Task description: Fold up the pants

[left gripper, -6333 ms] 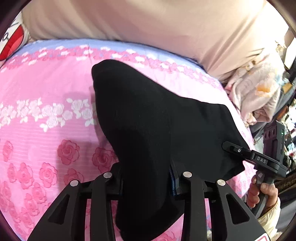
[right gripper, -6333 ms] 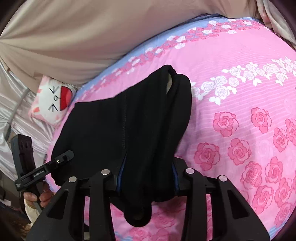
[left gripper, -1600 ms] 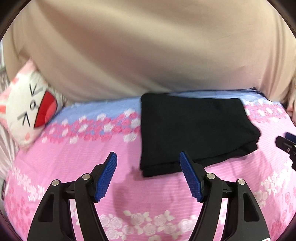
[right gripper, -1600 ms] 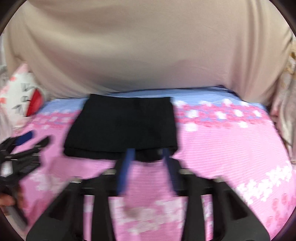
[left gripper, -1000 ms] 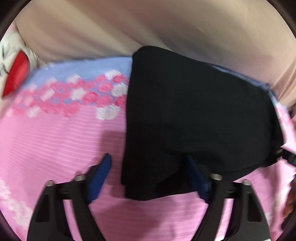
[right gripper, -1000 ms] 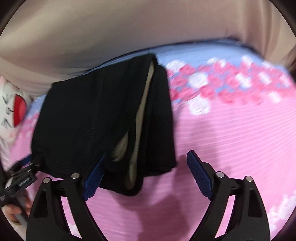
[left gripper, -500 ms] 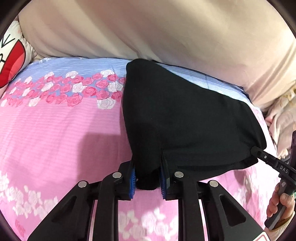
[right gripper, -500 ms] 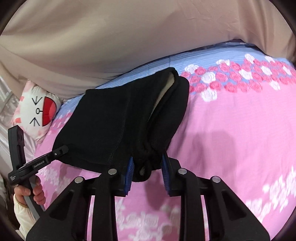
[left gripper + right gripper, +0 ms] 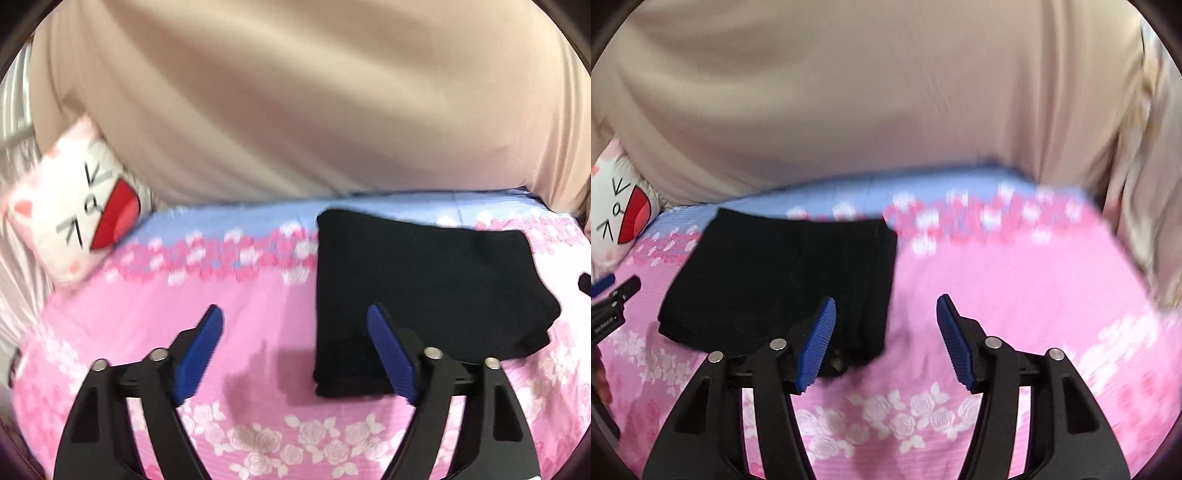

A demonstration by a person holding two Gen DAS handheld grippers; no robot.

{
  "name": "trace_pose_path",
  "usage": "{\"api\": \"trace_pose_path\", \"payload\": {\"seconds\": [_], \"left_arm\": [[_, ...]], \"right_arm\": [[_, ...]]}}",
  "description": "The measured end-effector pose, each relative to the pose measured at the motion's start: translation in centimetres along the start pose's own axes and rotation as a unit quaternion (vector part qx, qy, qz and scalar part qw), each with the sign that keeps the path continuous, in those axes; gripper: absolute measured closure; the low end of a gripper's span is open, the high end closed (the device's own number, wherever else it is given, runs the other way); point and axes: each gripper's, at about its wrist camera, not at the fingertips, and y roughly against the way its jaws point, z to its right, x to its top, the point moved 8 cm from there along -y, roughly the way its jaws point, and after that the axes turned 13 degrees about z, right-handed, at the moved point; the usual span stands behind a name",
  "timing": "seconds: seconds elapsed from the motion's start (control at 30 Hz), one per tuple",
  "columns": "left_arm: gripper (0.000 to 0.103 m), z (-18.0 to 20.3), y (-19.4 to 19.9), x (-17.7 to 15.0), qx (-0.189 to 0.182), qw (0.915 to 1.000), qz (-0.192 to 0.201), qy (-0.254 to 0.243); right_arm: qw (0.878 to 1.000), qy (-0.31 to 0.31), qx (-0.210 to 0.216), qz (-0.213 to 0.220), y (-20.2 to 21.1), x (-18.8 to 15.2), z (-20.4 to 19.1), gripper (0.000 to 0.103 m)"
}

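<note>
The black pants (image 9: 417,288) lie folded into a flat rectangle at the far side, free of any grip.

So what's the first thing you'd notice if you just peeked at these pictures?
The black pants, folded into a neat block, lie on the pink flowery bedspread near its blue far edge. At the far left a white cat-face pillow with a big red mouth leans by the beige curtain.
</note>
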Motion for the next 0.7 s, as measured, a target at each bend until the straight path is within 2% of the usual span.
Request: {"api": "trace_pose_path", "payload": {"seconds": [0.03, 0.1, 0.17, 0.23, 0.27, 0.3, 0.37, 0.47, 0.5, 0.53, 0.57, 0.6, 0.63, 0.7], "left_arm": [[0.015, 0.6, 0.3, 0.5, -0.001, 1.0, 0.008, -0.005], [0.015, 2.1, 0.8, 1.1, -0.007, 0.9998, 0.011, -0.016], [0.015, 3.4, 0.3, 0.9, -0.016, 0.9997, 0.003, -0.018], [0.015, 3.8, 0.0, 0.3, -0.019, 0.9997, -0.007, -0.012], [0.015, 3.9, 0.0, -0.1, -0.019, 0.9997, -0.012, -0.012], [0.015, 3.9, -0.1, -0.6, -0.016, 0.9996, -0.019, -0.012], [0.015, 3.6, -0.6, -1.4, -0.013, 0.9995, -0.027, -0.013], [0.015, 3.4, -1.2, -2.2, -0.009, 0.9992, -0.036, -0.015], [0.015, 3.4, -1.4, -2.5, -0.009, 0.999, -0.041, -0.014], [0.015, 3.4, -1.5, -2.7, -0.009, 0.9989, -0.046, -0.011], [0.015, 3.5, -1.5, -2.9, -0.01, 0.9987, -0.049, -0.007], [0.015, 3.4, -1.4, -3.0, -0.013, 0.9986, -0.051, -0.004], [0.015, 3.4, -1.2, -3.1, -0.015, 0.9986, -0.052, -0.003], [0.015, 3.5, -0.9, -3.3, -0.017, 0.9986, -0.051, -0.006]], "right_arm": [[1.0, 0.008, 0.008, 0.01, 0.4, 0.5, -1.0, 0.025], [0.999, 0.038, 0.021, 0.023, 0.4, 0.7, -3.0, 0.017], [0.997, 0.069, 0.021, -0.009, -2.4, -1.1, -4.3, 0.019], [0.996, 0.061, 0.018, -0.068, -5.7, -4.4, -2.8, 0.055], [0.994, 0.048, 0.009, -0.097, -7.3, -6.3, -1.4, 0.056], [0.994, 0.024, 0.021, -0.104, -8.0, -7.0, -0.7, 0.056], [0.993, -0.037, 0.034, -0.106, -7.2, -6.5, 0.5, 0.057], [0.998, 0.003, 0.029, -0.06, -5.1, -3.9, -0.7, 0.057], [0.997, 0.023, 0.019, -0.068, -5.6, -4.2, -0.7, 0.059], [0.994, 0.044, -0.004, -0.097, -7.1, -5.5, 0.0, 0.058], [0.992, 0.041, -0.01, -0.117, -7.9, -6.5, 0.6, 0.055], [0.993, 0.015, -0.004, -0.114, -7.8, -6.5, 1.0, 0.054], [0.994, -0.014, -0.004, -0.107, -6.7, -6.1, 1.5, 0.054], [0.997, -0.022, -0.007, -0.069, -4.2, -4.1, 1.1, 0.05]]}}
